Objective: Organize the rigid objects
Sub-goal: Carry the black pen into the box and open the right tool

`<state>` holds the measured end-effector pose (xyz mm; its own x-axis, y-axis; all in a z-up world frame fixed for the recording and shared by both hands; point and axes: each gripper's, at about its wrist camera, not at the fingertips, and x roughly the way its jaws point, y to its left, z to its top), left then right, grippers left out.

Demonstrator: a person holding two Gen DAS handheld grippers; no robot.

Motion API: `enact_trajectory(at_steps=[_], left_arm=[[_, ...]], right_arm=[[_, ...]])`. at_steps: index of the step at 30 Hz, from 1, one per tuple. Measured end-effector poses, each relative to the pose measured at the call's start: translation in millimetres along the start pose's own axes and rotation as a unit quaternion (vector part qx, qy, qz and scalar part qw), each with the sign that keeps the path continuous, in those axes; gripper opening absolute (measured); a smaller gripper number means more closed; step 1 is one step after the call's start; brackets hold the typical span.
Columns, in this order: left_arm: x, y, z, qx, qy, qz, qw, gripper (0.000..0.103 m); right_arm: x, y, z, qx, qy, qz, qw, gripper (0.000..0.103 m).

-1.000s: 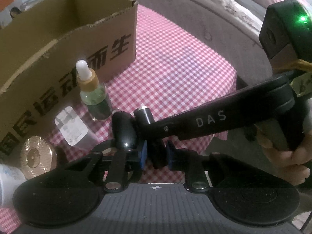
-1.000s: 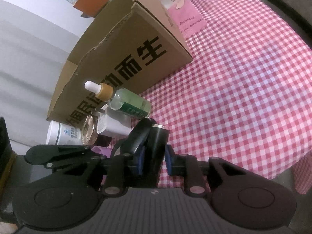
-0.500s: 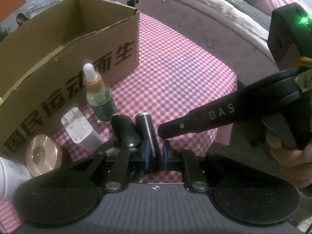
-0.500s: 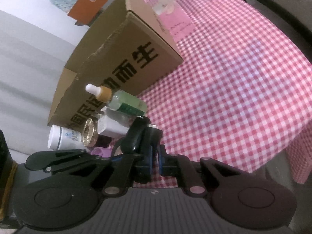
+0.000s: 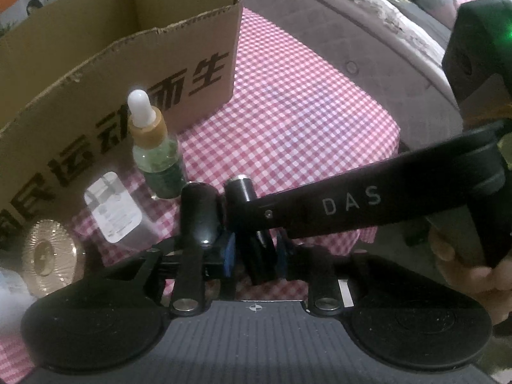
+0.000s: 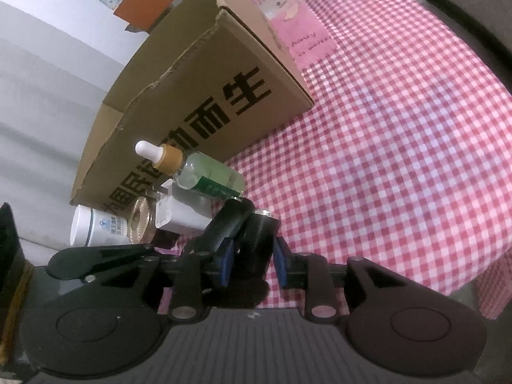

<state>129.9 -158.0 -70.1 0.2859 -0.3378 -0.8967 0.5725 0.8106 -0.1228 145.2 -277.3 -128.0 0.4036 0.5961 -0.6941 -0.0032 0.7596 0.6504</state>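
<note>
Right gripper [image 6: 251, 260] jaws opening around a black tube [image 6: 256, 243]; dropper bottle [image 6: 198, 171] at eleven o'clock, against box [image 6: 204, 73].

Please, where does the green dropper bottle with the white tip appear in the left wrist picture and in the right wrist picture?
Left wrist: dropper bottle stands left of centre, before the cardboard box.
Right wrist: dropper bottle appears tilted, left of centre, above the white charger.
Shared landmark: the black printed characters on the box's front wall.
</note>
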Motion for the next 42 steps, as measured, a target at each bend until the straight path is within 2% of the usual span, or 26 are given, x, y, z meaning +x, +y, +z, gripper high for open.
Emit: enact_trajectory(at_steps=[4, 7, 14, 17, 21, 24, 27, 30, 32, 35, 38, 42], left_arm=[[4.0, 0.5, 2.1, -0.013, -0.005, -0.001, 0.9999, 0.03], [1.6, 1.8, 0.5, -0.021, -0.017, 0.0, 0.9996, 0.028], [-20.4, -8.4, -6.7, -0.004, -0.068, 0.001, 0.9977, 0.024], [-42.3, -13.2, -9.3, 0.001, -0.1, 0.003, 0.995, 0.024], [-87.0, -18.0, -10.8, 0.017, -0.162, 0.029, 0.9861, 0.024], [-123.7, -7.0, -5.4, 0.006, -0.202, 0.054, 0.978, 0.024], [-153.3, 16.3, 4.9, -0.019, -0.221, 0.077, 0.9721, 0.024], [-169.9, 46.3, 16.0, -0.049, -0.222, 0.105, 0.9681, 0.024], [-169.0, 71.5, 25.4, -0.074, -0.208, 0.118, 0.9682, 0.024], [-152.1, 107.8, 37.5, -0.115, -0.172, 0.123, 0.9706, 0.024], [-128.8, 142.5, 43.9, -0.148, -0.131, 0.124, 0.9723, 0.023], [-106.3, 177.3, 44.4, -0.176, -0.087, 0.128, 0.9722, 0.023]], right_arm=[[4.8, 0.4, 3.3, -0.006, -0.013, 0.006, 1.0, 0.029], [4.4, 0.0, 1.3, -0.018, -0.029, 0.01, 0.999, 0.028], [-15.6, 10.1, -21.9, -0.052, -0.067, -0.008, 0.996, 0.025], [-33.0, 24.2, -29.1, -0.072, -0.091, -0.015, 0.993, 0.025], [-62.4, 54.1, -32.3, -0.12, -0.131, -0.017, 0.984, 0.025], [-80.7, 87.9, -24.5, -0.173, -0.159, -0.002, 0.972, 0.024], [-84.1, 119.3, -5.0, -0.217, -0.167, 0.026, 0.962, 0.024], [-72.3, 151.8, 24.9, -0.25, -0.148, 0.057, 0.955, 0.024], [-50.9, 171.3, 49.5, -0.262, -0.115, 0.074, 0.955, 0.024], [-4.5, 189.7, 87.7, -0.254, -0.044, 0.086, 0.962, 0.024], [51.3, 195.8, 119.3, -0.232, 0.033, 0.079, 0.969, 0.024], [111.5, 194.8, 149.3, -0.199, 0.131, 0.067, 0.969, 0.024]])
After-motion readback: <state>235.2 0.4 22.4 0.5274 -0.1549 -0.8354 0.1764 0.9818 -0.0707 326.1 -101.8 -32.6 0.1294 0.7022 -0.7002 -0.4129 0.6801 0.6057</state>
